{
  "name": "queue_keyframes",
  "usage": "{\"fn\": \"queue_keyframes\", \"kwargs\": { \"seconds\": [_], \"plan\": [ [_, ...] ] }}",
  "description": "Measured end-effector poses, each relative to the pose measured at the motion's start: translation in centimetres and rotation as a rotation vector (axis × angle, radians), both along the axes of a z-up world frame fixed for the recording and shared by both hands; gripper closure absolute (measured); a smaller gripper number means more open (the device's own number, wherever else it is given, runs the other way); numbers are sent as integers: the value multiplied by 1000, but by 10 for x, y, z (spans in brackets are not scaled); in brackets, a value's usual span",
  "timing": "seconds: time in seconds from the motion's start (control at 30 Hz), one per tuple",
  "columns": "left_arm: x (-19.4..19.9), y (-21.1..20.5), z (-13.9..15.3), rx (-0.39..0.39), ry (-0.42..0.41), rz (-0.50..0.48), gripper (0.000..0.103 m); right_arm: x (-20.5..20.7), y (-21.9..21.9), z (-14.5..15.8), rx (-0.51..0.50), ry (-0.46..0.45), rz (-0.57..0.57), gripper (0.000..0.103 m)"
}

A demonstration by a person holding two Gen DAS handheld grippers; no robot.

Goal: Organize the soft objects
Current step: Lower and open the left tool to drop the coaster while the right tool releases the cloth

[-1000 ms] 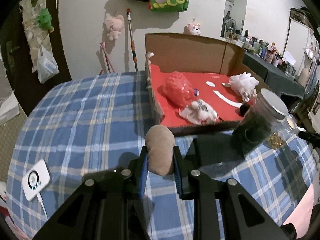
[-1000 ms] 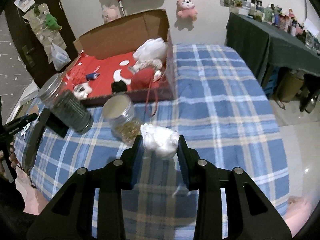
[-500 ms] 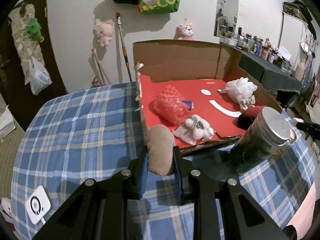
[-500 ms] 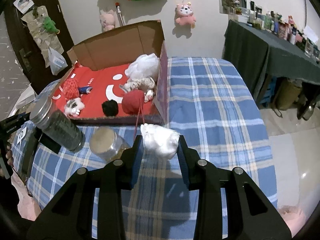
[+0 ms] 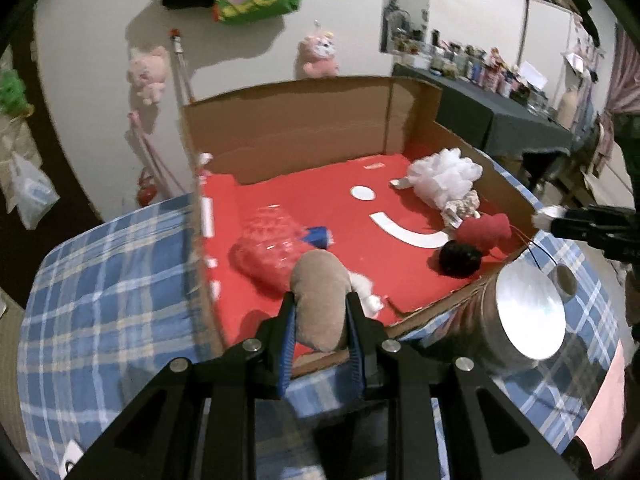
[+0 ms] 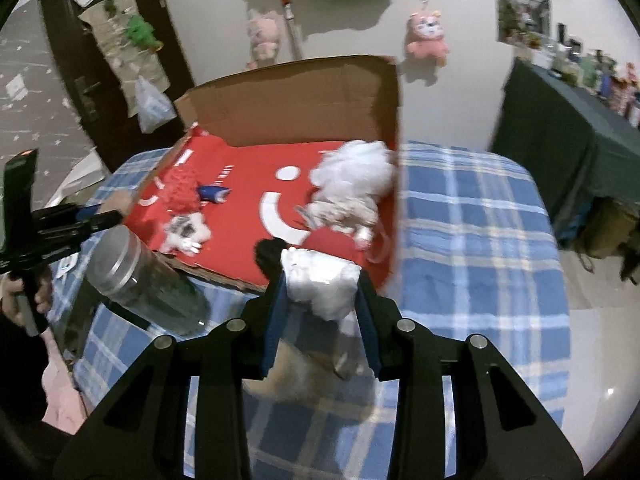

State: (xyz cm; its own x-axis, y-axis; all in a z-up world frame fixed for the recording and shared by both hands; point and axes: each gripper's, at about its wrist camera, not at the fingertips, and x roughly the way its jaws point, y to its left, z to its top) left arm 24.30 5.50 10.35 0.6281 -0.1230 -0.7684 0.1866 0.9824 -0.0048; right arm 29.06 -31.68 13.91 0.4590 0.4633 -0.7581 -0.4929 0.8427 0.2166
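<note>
My left gripper (image 5: 320, 300) is shut on a tan plush lump (image 5: 320, 296), held above the front edge of the cardboard box (image 5: 304, 128) with a red floor. My right gripper (image 6: 322, 276) is shut on a white fluffy wad (image 6: 320, 280), over the box's near right corner. Inside the box (image 6: 288, 100) lie a red mesh bundle (image 5: 268, 248), a white puff (image 5: 444, 174), a red soft ball (image 5: 486, 230), a black pom-pom (image 5: 458, 260) and a small white plush (image 6: 186, 232). Each gripper shows at the edge of the other's view.
A tall jar with a silver lid (image 5: 528, 312) stands at the box's front on the blue plaid cloth (image 5: 100, 280); the same jar (image 6: 136, 276) sits left of my right gripper. A second lidded jar lies beneath the right gripper. A dark cluttered table (image 6: 568, 136) stands at right.
Both grippers have moved forward and a little up toward the box, keeping their loads. The box now fills more of each view, and the jars have slid down under and beside the grippers.
</note>
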Motion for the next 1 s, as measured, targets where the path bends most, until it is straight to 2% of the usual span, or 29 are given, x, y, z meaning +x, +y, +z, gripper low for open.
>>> {"fn": "queue_keyframes", "kwargs": {
  "seconds": [0.13, 0.27, 0.4, 0.7, 1.0],
  "plan": [
    [20, -10, -11, -19, 68, -49, 79, 18, 16, -5, 34, 68, 69, 70],
    [41, -15, -24, -79, 169, -106, 79, 33, 36, -15, 44, 155, 152, 70],
    [56, -17, -31, -89, 217, -122, 79, 45, 57, -21, 9, 199, 217, 70],
    [78, -20, -38, -86, 243, -109, 79, 76, 96, -34, -68, 207, 277, 70],
    [90, -33, -50, -4, 268, -114, 77, 96, 108, -57, -105, 242, 295, 69]
  ]
}}
